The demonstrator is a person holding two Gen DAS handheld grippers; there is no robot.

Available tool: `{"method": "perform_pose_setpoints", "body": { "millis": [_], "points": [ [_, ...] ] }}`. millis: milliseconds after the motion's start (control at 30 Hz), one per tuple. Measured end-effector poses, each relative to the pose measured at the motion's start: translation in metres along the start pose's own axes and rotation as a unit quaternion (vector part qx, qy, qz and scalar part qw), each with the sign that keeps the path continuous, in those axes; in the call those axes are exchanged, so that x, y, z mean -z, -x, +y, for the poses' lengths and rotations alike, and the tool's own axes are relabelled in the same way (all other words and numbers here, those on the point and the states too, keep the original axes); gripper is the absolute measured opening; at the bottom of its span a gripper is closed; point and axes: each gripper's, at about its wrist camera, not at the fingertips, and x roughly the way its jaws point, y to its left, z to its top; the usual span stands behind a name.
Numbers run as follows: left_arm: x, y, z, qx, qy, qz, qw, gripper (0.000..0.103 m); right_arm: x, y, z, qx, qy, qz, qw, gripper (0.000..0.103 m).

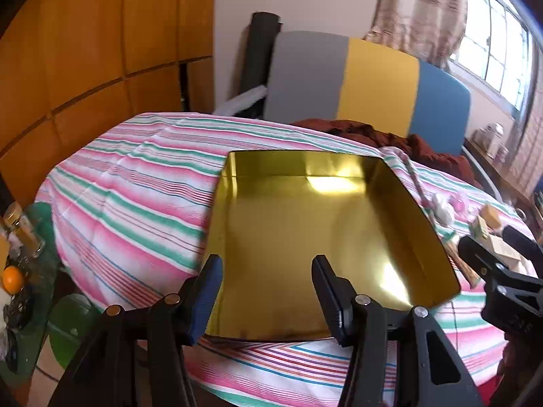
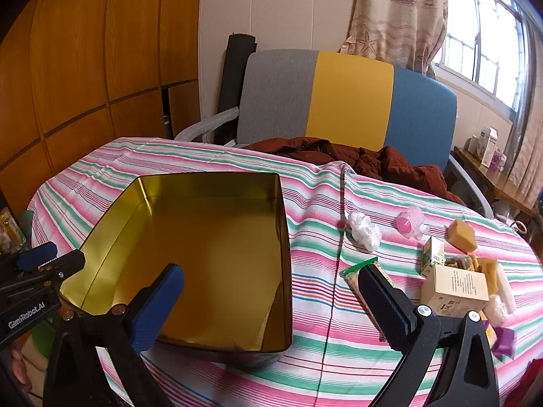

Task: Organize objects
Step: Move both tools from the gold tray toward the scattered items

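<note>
An empty gold tin box point(image 1: 305, 224) point(image 2: 220, 254) sits open on the striped tablecloth point(image 2: 319, 305). My left gripper point(image 1: 266, 264) is open over the tin's near edge and holds nothing. Also open and holding nothing, my right gripper point(image 2: 271, 273) spans the tin's right wall; its right finger hangs over a green-ended snack packet point(image 2: 356, 269). To the right of the tin lie a white plastic wad point(image 2: 364, 230), a pink wrapped item point(image 2: 412, 222), a yellow-brown block point(image 2: 461, 235), a green carton point(image 2: 432, 254) and a beige box point(image 2: 454, 291).
A chair point(image 2: 349, 101) with a grey, yellow and blue back stands behind the table, with a dark red garment point(image 2: 356, 159) on it. Wooden cabinets point(image 2: 85, 68) fill the left. Jars point(image 1: 20, 234) and an orange point(image 1: 13, 279) sit low at the left.
</note>
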Motion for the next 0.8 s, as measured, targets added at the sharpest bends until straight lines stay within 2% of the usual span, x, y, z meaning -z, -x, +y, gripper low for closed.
{"method": "perform_pose_setpoints", "body": {
  "millis": [167, 533, 600, 667, 733, 800],
  "points": [
    [0.0, 0.001, -0.008, 0.041, -0.007, 0.015, 0.999, 0.055, 0.0, -0.001, -0.007, 0.002, -0.011, 0.006, 1.0, 0.103],
    [0.003, -0.004, -0.017, 0.064, -0.016, 0.031, 0.9973, 0.055, 0.005, -0.001, -0.022, 0.013, -0.028, 0.012, 0.999, 0.103],
    [0.003, -0.004, -0.02, 0.072, -0.023, 0.032, 0.9966, 0.058, 0.005, -0.001, -0.026, 0.016, -0.031, 0.013, 0.999, 0.103],
    [0.002, -0.001, -0.026, 0.087, -0.035, 0.029, 0.9952, 0.072, 0.006, 0.0, -0.032, 0.02, -0.033, 0.013, 0.999, 0.103],
    [-0.002, 0.002, -0.031, 0.102, -0.043, 0.025, 0.9935, 0.077, 0.006, 0.001, -0.041, 0.024, -0.038, 0.014, 0.999, 0.103],
    [-0.005, 0.005, -0.039, 0.113, -0.057, 0.02, 0.9918, 0.077, 0.007, 0.003, -0.057, 0.03, -0.052, 0.015, 0.998, 0.103]
  ]
}}
